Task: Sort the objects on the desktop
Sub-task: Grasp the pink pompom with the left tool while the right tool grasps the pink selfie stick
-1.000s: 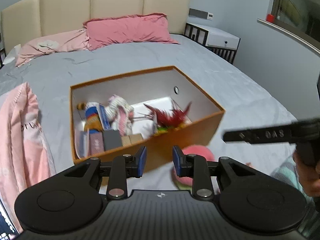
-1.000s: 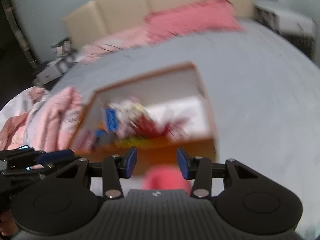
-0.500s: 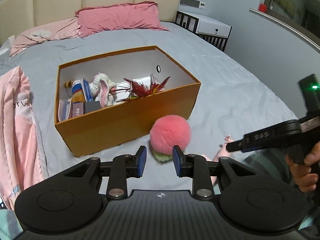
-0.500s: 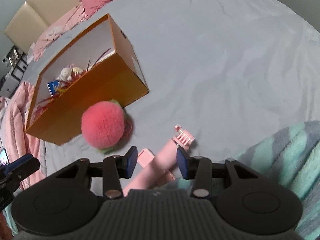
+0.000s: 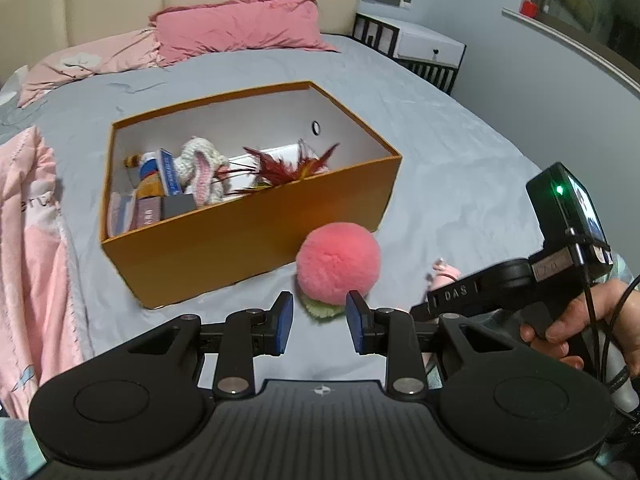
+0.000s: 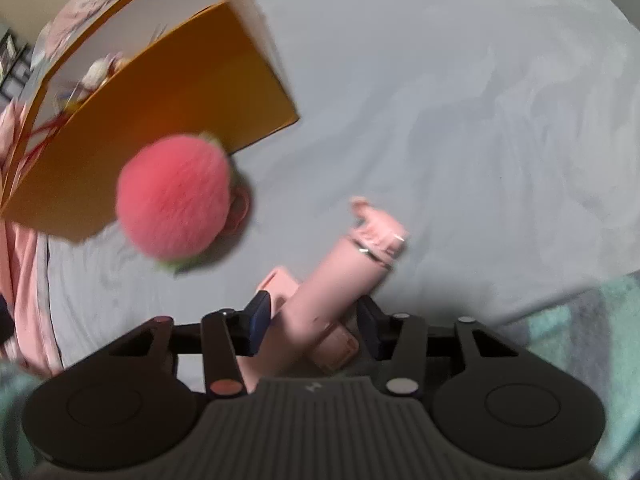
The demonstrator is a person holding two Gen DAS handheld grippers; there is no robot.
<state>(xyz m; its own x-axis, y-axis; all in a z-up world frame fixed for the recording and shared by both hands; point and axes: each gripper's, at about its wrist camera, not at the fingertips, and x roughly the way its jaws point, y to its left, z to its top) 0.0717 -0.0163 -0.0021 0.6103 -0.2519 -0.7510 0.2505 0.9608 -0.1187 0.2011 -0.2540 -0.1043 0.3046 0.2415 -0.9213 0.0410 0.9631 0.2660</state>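
Observation:
An open orange box (image 5: 256,236) on the grey bed holds a knitted bunny (image 5: 200,168), red feathers (image 5: 288,164) and small cartons. A pink fluffy ball (image 5: 338,268) with a green base lies in front of the box; it also shows in the right wrist view (image 6: 174,202). My left gripper (image 5: 319,322) is open and empty, just short of the ball. A pink selfie stick (image 6: 340,276) lies right of the ball. My right gripper (image 6: 314,328) is open, with its fingers on either side of the stick's handle.
The box's front wall (image 6: 160,120) stands close behind the ball. A pink blanket (image 5: 32,248) lies left of the box. Pink pillows (image 5: 236,32) and a nightstand (image 5: 424,52) are at the back. A teal blanket (image 6: 580,320) is at the near right.
My right gripper has dropped down and forward until its fingers straddle the pink selfie stick. My left gripper has drawn back from the box and now faces the pink ball.

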